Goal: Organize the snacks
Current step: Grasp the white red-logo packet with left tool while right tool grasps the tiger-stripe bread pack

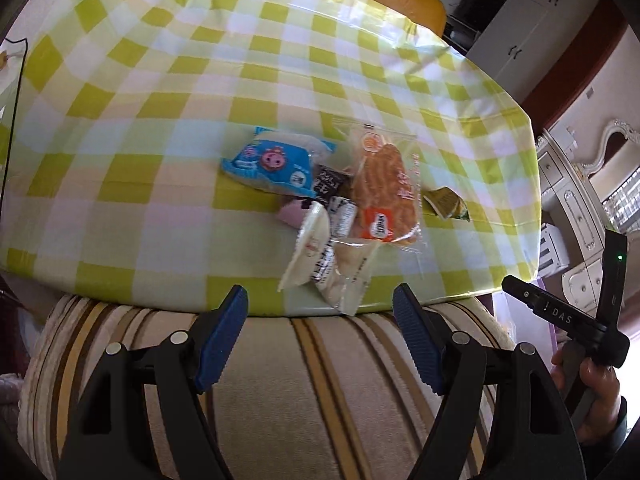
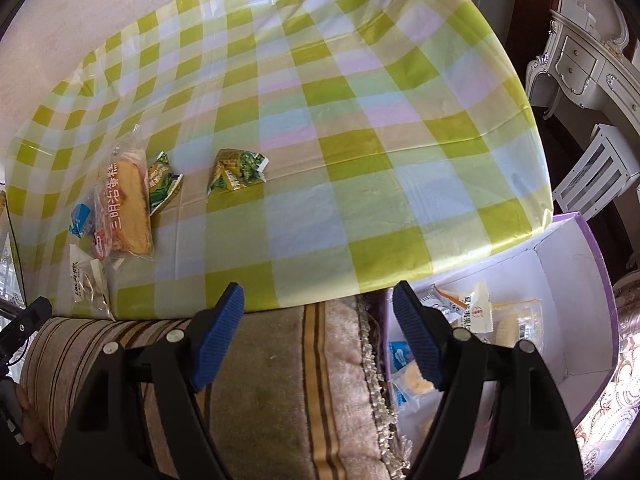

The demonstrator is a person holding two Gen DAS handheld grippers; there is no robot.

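Note:
Several wrapped snacks lie in a pile near the front edge of the green-checked table (image 1: pixel 160 92): a blue packet (image 1: pixel 276 162), a clear bag with golden cake (image 1: pixel 386 188), white packets (image 1: pixel 332 272) and a small green packet (image 1: pixel 446 202). My left gripper (image 1: pixel 320 344) hangs open and empty over the striped cushion (image 1: pixel 312 392), short of the pile. My right gripper (image 2: pixel 318 340) is open and empty too, above the cushion edge. In the right wrist view the cake bag (image 2: pixel 126 204) lies at left, with two green packets (image 2: pixel 162 180) (image 2: pixel 236 170) beside it.
A purple box with a white inside (image 2: pixel 576 280) stands right of the table, holding several wrapped snacks (image 2: pixel 476 312). The other gripper's handle and a hand (image 1: pixel 592 384) show at the left wrist view's right edge. White furniture (image 2: pixel 592 64) stands beyond the table.

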